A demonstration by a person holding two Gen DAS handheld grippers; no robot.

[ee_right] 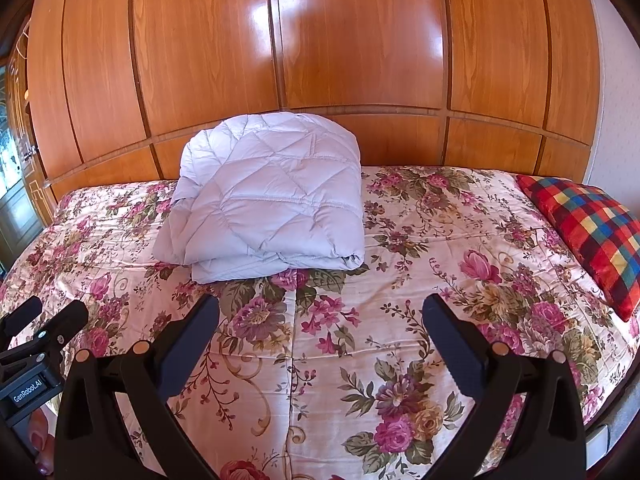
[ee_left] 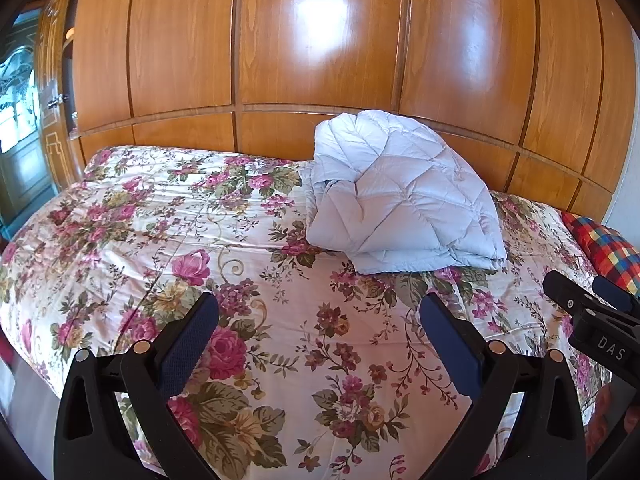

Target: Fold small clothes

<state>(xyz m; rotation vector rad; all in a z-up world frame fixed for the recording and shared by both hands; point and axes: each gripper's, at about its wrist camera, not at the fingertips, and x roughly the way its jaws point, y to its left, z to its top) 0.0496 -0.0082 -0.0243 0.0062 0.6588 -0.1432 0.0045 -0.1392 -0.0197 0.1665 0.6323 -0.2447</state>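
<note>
In the left wrist view, the left gripper is held spread wide and empty above the floral bedspread. One folded quilt is seen well beyond its tips, slightly to the right, against the wooden headboard. One checked pillow lies at the far right.

In the right wrist view, the right gripper is likewise spread and empty. The quilt lies ahead, left of centre; the pillow is at the right. The left gripper's tips are seen at the left edge.

Folded pale quilted garment on floral bedspread, beyond the left tool's wide-spread jaws.
</note>
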